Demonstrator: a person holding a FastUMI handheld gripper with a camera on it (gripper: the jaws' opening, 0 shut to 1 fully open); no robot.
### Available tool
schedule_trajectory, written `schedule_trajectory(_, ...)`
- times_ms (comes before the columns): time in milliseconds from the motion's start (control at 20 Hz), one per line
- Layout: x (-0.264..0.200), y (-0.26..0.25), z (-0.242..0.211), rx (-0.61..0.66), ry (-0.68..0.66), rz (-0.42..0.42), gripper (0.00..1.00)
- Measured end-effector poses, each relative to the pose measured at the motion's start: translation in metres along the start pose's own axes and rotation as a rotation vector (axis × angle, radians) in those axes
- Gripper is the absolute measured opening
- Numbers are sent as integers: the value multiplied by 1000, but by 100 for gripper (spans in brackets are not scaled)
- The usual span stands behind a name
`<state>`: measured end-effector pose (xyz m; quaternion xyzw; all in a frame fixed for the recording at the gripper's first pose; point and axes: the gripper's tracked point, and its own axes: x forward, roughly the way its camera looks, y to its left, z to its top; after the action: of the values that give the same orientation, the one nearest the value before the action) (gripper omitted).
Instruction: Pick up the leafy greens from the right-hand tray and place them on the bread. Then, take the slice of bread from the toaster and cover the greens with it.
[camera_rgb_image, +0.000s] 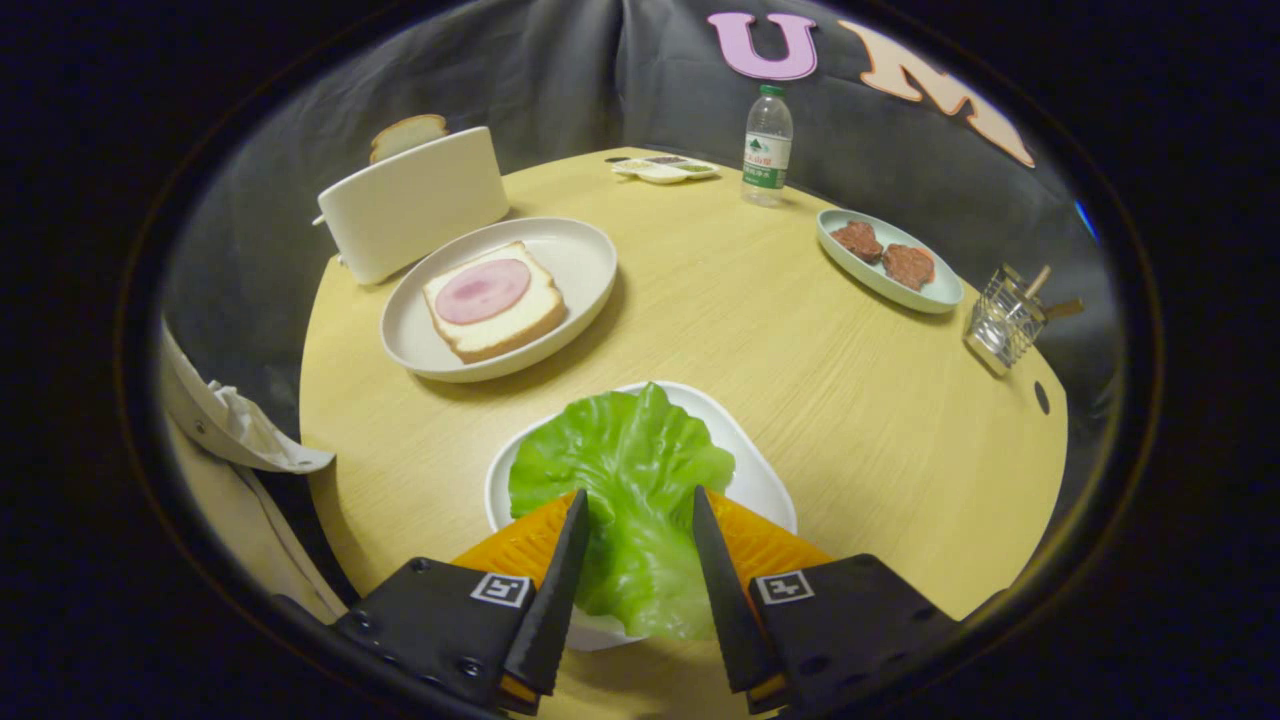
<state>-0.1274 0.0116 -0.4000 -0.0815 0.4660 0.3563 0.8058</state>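
We had the gripper (640, 510) at bottom centre, its fingers spread astride the lettuce (625, 480) on its white tray (755, 470), not pinching it, and we judged the leaf light, floppy, best taken by its thick middle rib

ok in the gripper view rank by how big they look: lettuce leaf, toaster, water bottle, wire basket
1. Lettuce leaf, between the open tool fingers, so nearness inflates it
2. Toaster, close to the leaf in apparent size
3. Water bottle
4. Wire basket, looks similar to the bottle; unsure
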Motion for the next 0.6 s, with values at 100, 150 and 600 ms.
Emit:
schedule_trajectory(100, 3, -3, 0, 12, -5, -20, 45)
schedule_trajectory(150, 0, -1, 1, 22, -7, -19, 40)
schedule_trajectory(600, -10, -4, 20, 3, -52, -89, 4)
